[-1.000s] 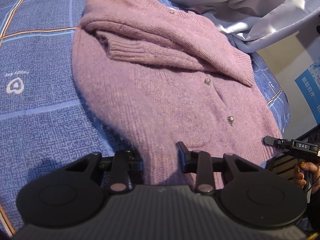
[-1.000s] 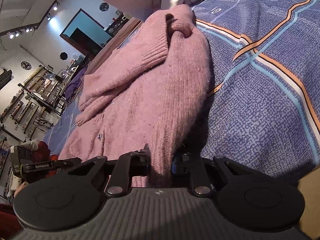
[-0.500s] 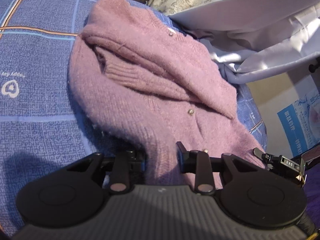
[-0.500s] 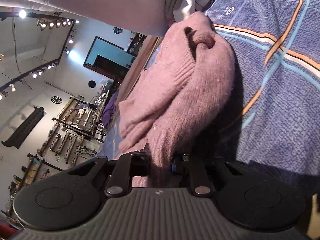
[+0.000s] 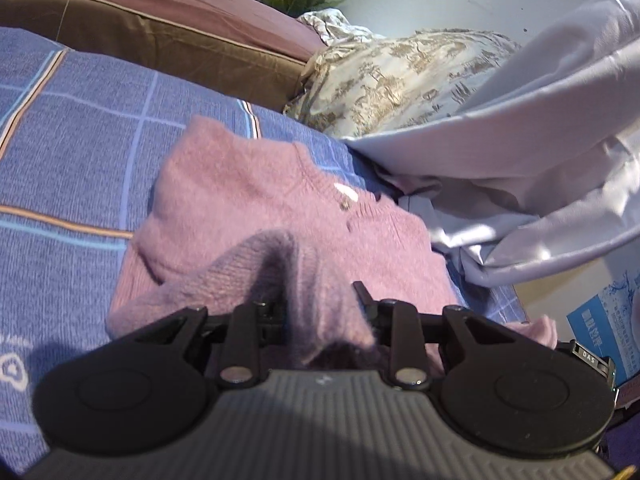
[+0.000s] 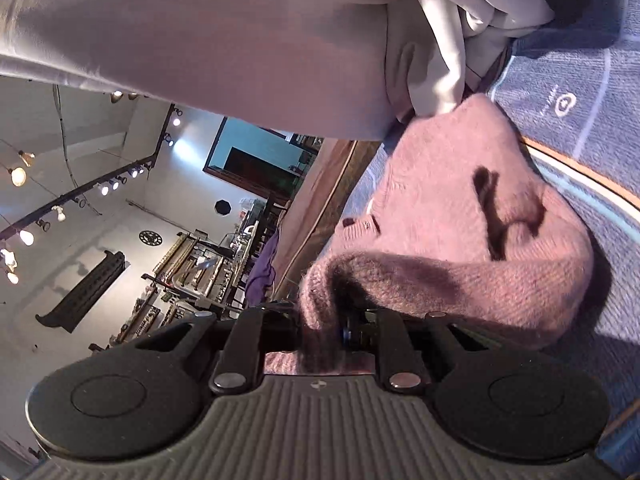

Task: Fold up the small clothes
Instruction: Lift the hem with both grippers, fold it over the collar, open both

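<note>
A: How are the jaws sitting?

B: The left gripper point(image 5: 320, 308) is clenching a fold of the mauve cardigan point(image 5: 256, 204), knit bunching up between its fingers point(image 5: 362, 292). The right gripper point(image 6: 320, 322) is pinching another fold of the same cardigan point(image 6: 460, 200).

A: And the rest of the garment?

B: In the left wrist view it is lying toward twelve o'clock from the jaws, doubled over on the blue checked bedspread point(image 5: 80, 120), its neckline and a small button point(image 5: 343, 207) facing up.

A: What is lying around it?

B: A pale lilac sheet point(image 5: 520, 152) is heaping at two o'clock, touching the cardigan's edge. A printed pillow point(image 5: 400, 76) is sitting at twelve to one, and a brown cushion point(image 5: 160, 28) at eleven.
</note>
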A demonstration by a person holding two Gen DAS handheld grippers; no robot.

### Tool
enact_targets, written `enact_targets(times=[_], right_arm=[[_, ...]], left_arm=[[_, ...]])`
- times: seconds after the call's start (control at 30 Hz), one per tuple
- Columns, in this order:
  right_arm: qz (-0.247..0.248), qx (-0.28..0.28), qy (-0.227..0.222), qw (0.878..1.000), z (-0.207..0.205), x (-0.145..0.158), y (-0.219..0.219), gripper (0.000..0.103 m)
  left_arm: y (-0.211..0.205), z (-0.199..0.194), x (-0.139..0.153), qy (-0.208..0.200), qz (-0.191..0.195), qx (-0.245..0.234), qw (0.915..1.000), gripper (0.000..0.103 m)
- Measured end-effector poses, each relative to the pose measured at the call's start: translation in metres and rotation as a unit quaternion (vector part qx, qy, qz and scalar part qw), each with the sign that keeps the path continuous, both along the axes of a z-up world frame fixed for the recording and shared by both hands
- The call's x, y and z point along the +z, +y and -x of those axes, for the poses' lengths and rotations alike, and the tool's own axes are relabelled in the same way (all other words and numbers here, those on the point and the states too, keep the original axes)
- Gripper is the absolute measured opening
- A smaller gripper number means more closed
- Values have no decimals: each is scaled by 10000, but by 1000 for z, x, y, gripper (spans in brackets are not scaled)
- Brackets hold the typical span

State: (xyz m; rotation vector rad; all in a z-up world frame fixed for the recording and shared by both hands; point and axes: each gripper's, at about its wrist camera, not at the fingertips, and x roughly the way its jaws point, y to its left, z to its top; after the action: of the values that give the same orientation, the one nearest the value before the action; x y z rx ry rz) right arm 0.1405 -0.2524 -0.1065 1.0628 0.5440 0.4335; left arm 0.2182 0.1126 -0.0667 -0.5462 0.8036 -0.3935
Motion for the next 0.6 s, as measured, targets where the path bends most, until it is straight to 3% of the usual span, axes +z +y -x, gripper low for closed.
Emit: enact_targets(times=[0.13, 0.4, 0.6], right_arm=[[-121, -216, 4, 9997, -38, 7, -4, 30], [210, -536, 42, 9983, -109, 13, -11, 29], [358, -827, 133, 9958, -137, 5, -15, 29]], left_arm=[[-6, -37, 6, -80, -69, 285, 9995, 27], [-26, -116, 21, -227, -576, 410, 9972, 27], [-39, -169, 1, 10, -989, 486, 9939, 27]])
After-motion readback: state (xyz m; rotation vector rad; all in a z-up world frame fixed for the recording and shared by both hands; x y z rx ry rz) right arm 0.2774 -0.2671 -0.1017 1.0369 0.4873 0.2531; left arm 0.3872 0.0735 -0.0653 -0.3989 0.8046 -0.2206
